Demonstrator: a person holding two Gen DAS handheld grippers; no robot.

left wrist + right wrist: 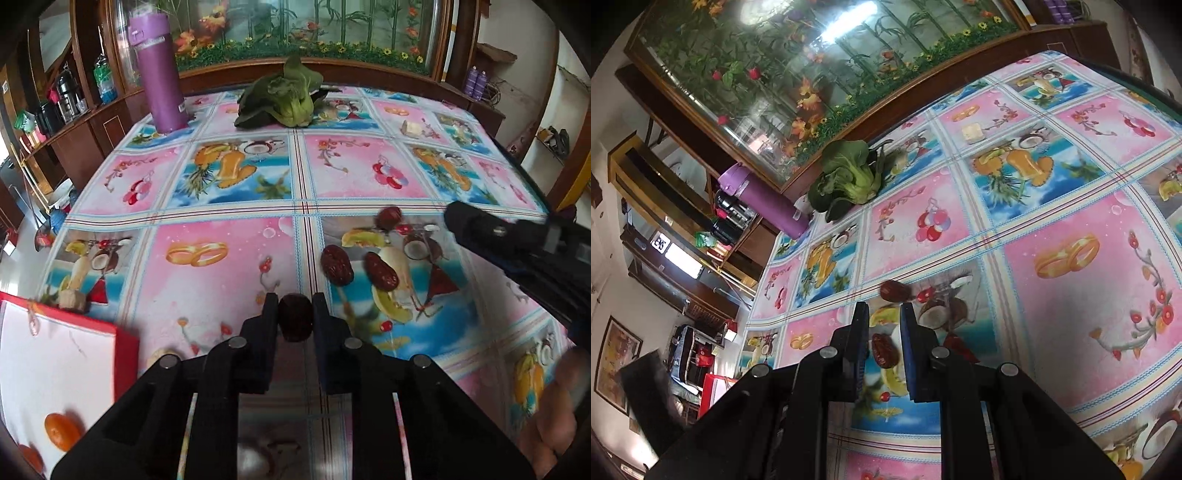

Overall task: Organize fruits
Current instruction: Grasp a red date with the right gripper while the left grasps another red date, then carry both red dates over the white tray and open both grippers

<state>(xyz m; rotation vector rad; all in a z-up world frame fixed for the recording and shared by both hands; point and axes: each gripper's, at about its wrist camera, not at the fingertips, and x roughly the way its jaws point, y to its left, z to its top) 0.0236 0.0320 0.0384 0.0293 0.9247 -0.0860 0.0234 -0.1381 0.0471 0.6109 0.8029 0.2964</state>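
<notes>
Four red dates show in all. One held date (pixel 295 316) sits pinched between the fingers of the left gripper (pixel 295 314), clenched on it, just above the tablecloth (pixel 221 266). At 8 o'clock of it, near, is the red-rimmed white tray (pixel 127 354) with a tangerine (pixel 61 430) already inside; a second orange piece at the frame edge is cut off.

Step in hand, as I judge it: carry the held date to the tray. Next move calls for a swing toward 8 o'clock, clearing the tray's raised rim, then release over a bare spot away from the tangerine.

Farther out at 1 o'clock lie two loose dates, left date (pixel 336 265) and middle date (pixel 382 271), close beside each other but apart; beyond them the far date (pixel 388 217).

Right gripper (pixel 884 314) hangs over the table with jaws parted, nothing grasped; the middle date (pixel 884 355) shows in the gap, below and untouched, the far date (pixel 894 291) just ahead at 12 o'clock.

Far end: bok choy (pixel 284 100) at 12 o'clock, purple bottle (pixel 159 74) at 11. Neither blocks the path; only the right gripper crowds the loose dates.
</notes>
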